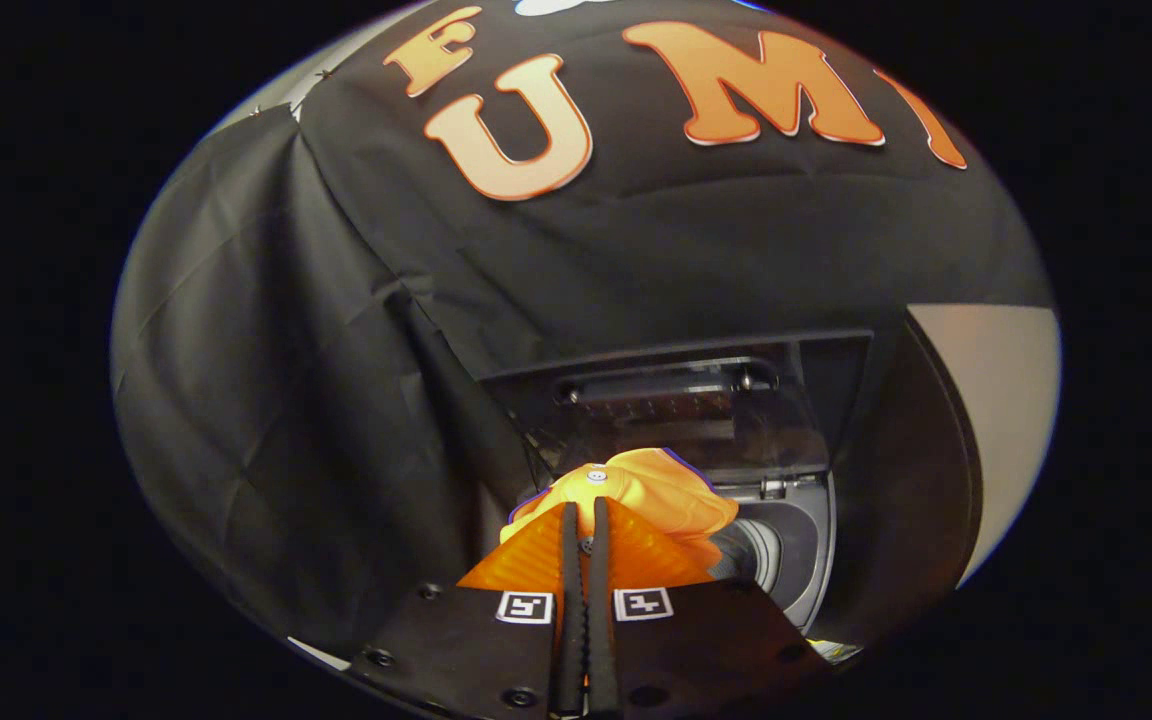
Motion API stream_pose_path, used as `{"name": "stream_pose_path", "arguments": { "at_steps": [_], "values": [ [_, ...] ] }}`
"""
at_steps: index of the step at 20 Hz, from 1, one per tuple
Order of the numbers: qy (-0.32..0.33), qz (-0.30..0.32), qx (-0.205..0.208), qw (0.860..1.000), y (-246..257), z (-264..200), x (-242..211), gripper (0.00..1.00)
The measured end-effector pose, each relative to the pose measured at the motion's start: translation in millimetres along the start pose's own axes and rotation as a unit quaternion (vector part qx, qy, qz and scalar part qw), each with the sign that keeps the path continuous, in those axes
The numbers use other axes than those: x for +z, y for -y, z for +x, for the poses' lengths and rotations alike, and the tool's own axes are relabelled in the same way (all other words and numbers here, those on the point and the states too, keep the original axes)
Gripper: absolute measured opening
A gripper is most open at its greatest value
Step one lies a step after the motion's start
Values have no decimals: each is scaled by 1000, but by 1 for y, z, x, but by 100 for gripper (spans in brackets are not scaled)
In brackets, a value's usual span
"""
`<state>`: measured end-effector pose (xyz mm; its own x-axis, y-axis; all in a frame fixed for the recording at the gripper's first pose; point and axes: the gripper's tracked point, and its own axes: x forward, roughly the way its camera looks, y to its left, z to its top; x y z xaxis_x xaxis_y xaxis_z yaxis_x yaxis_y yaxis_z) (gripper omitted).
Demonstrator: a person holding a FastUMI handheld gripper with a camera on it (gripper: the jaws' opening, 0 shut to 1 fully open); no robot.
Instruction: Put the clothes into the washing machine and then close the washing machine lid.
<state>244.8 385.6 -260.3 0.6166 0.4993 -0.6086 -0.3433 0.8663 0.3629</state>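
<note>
Black cloth (pixel 336 330) hangs in folds as the booth's wall behind everything, with a pale panel (pixel 996 400) showing past its right side. Below the cloth sits the washing machine (pixel 806 540), dark grey, with its lid (pixel 696 400) raised and leaning back against the wall; the lid's inner face is glossy and throws back a dim reflection. The round mouth of the drum (pixel 761 550) opens just to the right of my fingers and a little beyond them. I hold an orange piece of clothing (pixel 656 495) bunched up at the tip of my gripper (pixel 584 512), over the left part of the machine's open top and not yet down inside the drum. My fingers are drawn nearly together, only a thin slit between them, and the cloth is pinched there and bulges out beyond and to the right of the tips.
</note>
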Motion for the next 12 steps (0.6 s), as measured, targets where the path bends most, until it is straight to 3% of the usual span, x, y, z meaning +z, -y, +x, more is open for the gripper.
{"name": "stream_pose_path", "arguments": {
  "at_steps": [12],
  "values": [
    [-73,-1,-55,996,60,100,-75,9]
  ]
}}
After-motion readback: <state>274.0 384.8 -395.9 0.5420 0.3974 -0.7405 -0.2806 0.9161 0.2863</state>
